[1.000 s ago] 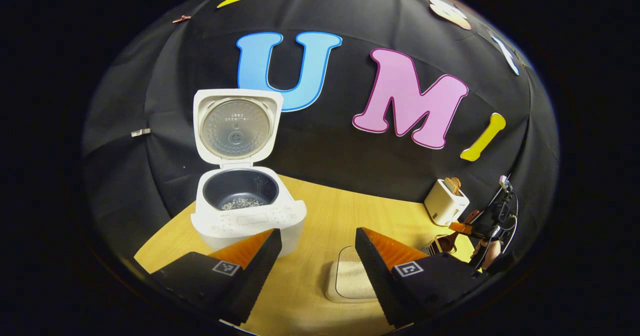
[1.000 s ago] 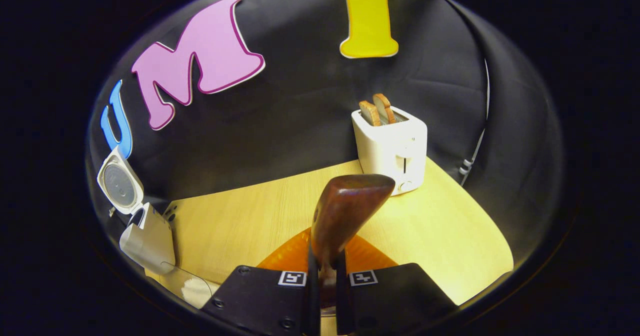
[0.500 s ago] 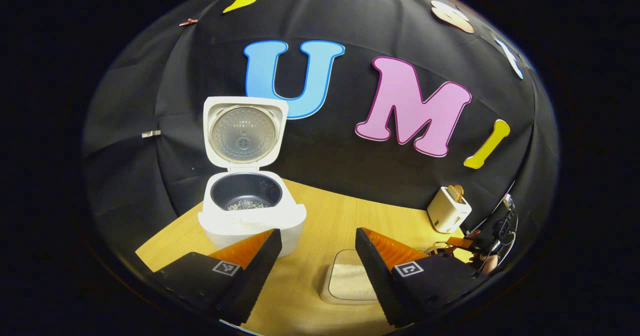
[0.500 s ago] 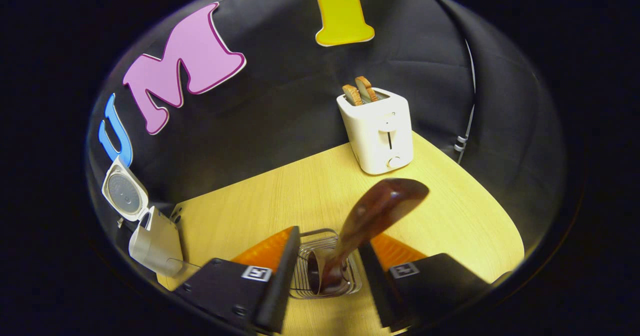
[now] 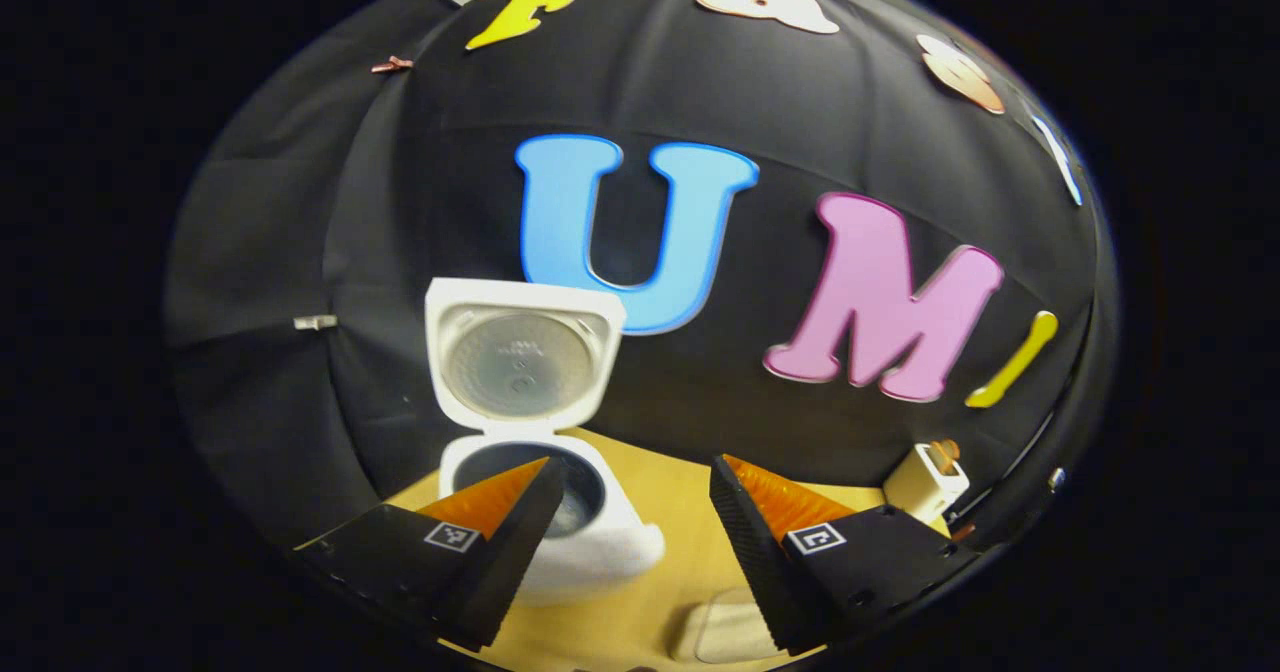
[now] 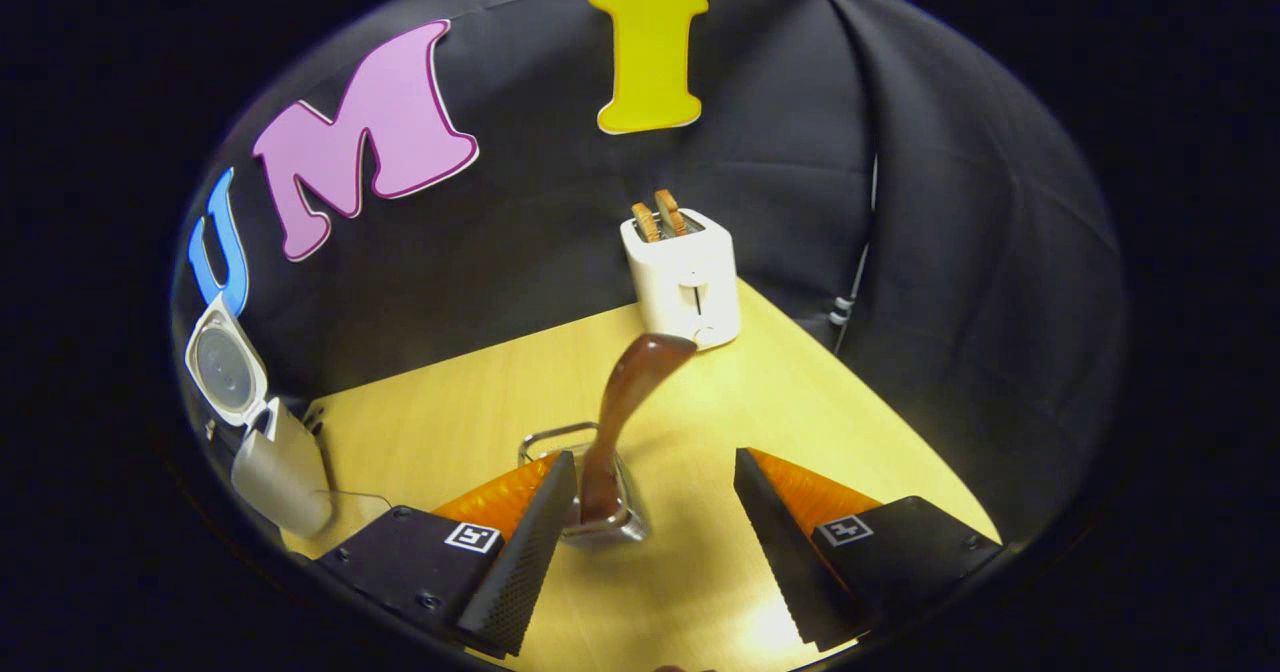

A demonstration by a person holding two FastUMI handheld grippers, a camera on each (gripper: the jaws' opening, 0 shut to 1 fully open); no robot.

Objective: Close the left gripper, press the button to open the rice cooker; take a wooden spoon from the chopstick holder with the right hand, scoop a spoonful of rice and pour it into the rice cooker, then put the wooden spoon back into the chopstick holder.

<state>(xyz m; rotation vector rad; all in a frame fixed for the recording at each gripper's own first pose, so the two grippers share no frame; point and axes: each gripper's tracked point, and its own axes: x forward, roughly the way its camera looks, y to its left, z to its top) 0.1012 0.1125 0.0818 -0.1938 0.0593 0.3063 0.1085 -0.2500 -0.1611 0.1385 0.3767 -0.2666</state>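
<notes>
1. So, the wooden spoon (image 6: 625, 402) stands in the chopstick holder (image 6: 590, 512) at lower centre of the right gripper view, bowl end up and leaning toward the toaster (image 6: 683, 277) above it. Looks to me like the put-back step is basically done.
2. The right gripper (image 6: 655, 527) is spread wide and holds nothing; the spoon sits between its fingers, nearer the left one, with no contact that I can see.
3. To finish well, I'd pull straight back along the fingers. Don't swing sideways or that left finger could clip the handle and tip the holder.
4. The left gripper (image 5: 630, 527) is wide and empty too, low in the left gripper view. The rice cooker (image 5: 560, 512) sits lower left with its lid (image 5: 522, 360) up.
5. Keep that hand clear of the cooker rim.
</notes>
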